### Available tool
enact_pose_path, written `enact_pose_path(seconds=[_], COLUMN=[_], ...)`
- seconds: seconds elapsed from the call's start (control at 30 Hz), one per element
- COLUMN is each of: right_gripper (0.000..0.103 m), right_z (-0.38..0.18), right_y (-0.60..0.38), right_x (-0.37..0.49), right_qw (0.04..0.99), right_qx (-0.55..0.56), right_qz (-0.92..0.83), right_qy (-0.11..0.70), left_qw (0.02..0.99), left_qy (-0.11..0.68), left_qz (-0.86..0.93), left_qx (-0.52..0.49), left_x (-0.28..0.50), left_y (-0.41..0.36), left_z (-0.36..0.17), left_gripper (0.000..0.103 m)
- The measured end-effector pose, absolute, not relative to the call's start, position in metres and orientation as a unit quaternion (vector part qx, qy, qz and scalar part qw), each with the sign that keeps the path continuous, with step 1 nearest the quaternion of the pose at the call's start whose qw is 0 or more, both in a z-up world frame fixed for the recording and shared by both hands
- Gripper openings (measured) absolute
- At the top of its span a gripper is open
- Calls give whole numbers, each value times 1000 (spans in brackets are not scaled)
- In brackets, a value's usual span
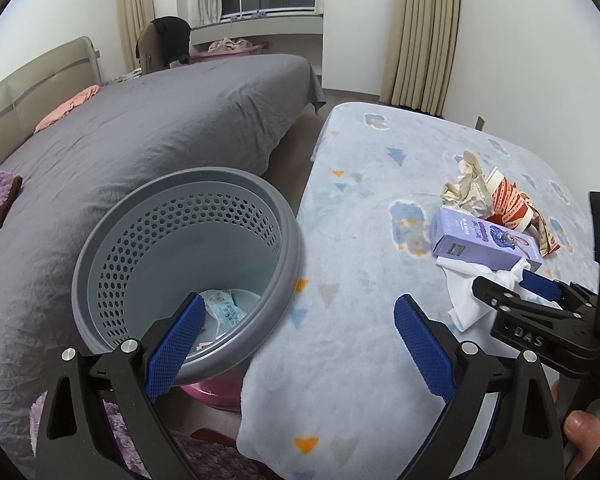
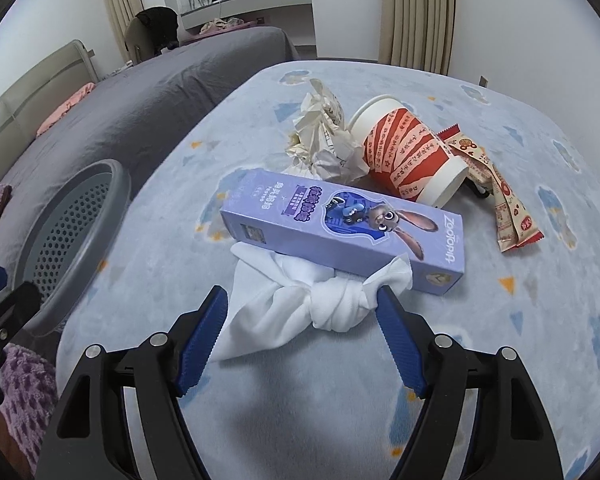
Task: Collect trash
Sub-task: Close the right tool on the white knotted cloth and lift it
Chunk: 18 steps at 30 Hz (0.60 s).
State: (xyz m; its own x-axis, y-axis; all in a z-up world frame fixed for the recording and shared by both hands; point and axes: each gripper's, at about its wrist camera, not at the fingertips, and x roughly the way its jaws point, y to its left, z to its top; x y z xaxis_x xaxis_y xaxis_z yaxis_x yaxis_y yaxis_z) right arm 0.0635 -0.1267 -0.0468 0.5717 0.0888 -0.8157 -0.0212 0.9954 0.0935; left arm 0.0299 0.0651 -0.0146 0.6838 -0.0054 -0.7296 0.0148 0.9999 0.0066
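Note:
A grey perforated trash basket [image 1: 188, 268] stands left of the blue-blanketed table [image 1: 360, 240], with a wrapper [image 1: 224, 312] inside. My left gripper [image 1: 296, 344] is open and empty, over the basket's rim and table edge. On the table lie a knotted white tissue [image 2: 300, 312], a purple Zootopia box [image 2: 340, 232], a red-and-white paper cup [image 2: 408, 152] on its side, crumpled paper [image 2: 320, 132] and snack wrappers [image 2: 504, 200]. My right gripper [image 2: 302, 320] is open around the white tissue, its right pad touching the knot. It also shows in the left wrist view [image 1: 512, 284].
A bed with a grey cover [image 1: 140, 140] runs along the left behind the basket [image 2: 72, 224]. A pink object [image 1: 212, 394] sits under the basket. A purple fuzzy rug [image 2: 24, 396] lies on the floor. Curtains [image 1: 424, 32] and a window are at the back.

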Motion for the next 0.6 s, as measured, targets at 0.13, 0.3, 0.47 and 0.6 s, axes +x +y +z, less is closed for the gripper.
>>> enact_pose_path(seconds=[0.13, 0.3, 0.47, 0.6], right_gripper=[73, 73, 71, 43], right_z=[-54, -67, -67, -65], right_y=[-124, -123, -127, -129], right_x=[71, 78, 79, 77], right_qw=[882, 873, 876, 879], right_qx=[24, 15, 25, 29], right_qz=[10, -5, -2, 1], right_qy=[471, 487, 482, 475], left_qw=[916, 916, 915, 915], left_qy=[400, 401, 402, 403], left_qz=[-6, -6, -6, -6], left_qx=[3, -1, -3, -5], left_x=[31, 32, 33, 32], left_y=[67, 69, 71, 71], left_z=[-16, -17, -18, -18], left_gripper=[93, 93, 93, 93])
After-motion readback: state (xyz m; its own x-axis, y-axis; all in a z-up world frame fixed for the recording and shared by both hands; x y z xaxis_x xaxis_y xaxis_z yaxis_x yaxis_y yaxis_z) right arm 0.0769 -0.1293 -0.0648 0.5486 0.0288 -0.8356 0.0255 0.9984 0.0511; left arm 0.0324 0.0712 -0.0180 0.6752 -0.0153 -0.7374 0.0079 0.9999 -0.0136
